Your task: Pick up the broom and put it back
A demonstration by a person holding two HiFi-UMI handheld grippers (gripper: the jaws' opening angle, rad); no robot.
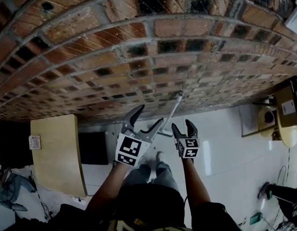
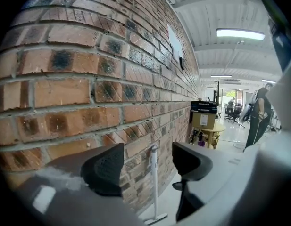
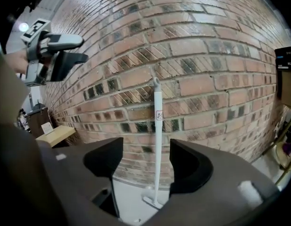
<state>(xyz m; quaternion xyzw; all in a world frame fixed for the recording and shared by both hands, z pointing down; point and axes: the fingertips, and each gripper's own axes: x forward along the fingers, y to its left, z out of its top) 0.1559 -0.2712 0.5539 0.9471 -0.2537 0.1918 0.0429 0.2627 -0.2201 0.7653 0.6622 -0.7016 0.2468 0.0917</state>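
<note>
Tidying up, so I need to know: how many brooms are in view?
1. The broom leans against the brick wall, head on the floor. No other shows, though one might be hidden.

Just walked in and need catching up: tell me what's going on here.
A person holds tongs in each hand, facing a brick wall. A white broom stands on the floor, leaning against that wall. Both the left tongs and the right tongs are open and empty, pointed toward the broom; neither touches it.
</note>
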